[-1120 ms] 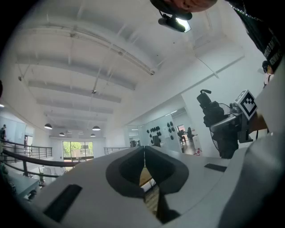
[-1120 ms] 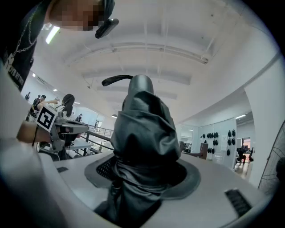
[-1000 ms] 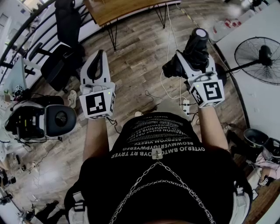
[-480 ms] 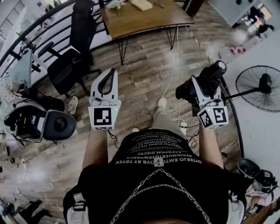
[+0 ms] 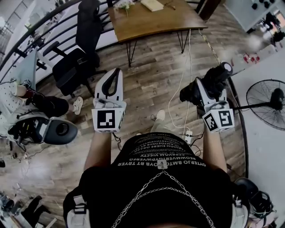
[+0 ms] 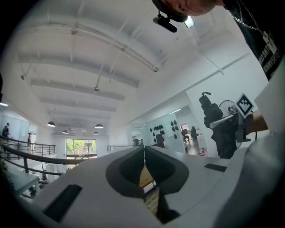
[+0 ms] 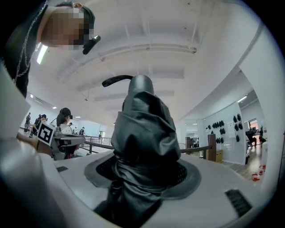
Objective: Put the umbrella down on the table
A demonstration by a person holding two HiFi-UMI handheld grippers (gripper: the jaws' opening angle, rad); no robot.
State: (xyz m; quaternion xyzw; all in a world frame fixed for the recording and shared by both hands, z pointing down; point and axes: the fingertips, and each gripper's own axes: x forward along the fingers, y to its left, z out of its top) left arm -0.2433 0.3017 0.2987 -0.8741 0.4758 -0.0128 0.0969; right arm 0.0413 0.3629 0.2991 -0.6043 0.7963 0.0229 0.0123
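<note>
A folded black umbrella (image 5: 214,79) stands between the jaws of my right gripper (image 5: 208,87), which is shut on it. In the right gripper view the umbrella (image 7: 141,129) fills the middle, bunched fabric pinched in my right gripper (image 7: 142,180), its top end pointing away. My left gripper (image 5: 114,74) is held level beside it, shut with nothing in it. In the left gripper view its fingertips (image 6: 144,150) meet. The wooden table (image 5: 133,23) stands ahead, beyond both grippers, with a book-like thing (image 5: 152,5) on it.
A black office chair (image 5: 75,62) stands left of the wooden table. A person (image 5: 49,104) sits at far left. A standing fan (image 5: 269,99) and a white table (image 5: 267,58) are on the right. White cables (image 5: 187,67) run over the wood floor.
The wooden table has come nearer and lower in the head view. Both grippers have moved forward with me, the umbrella still in the right one.
</note>
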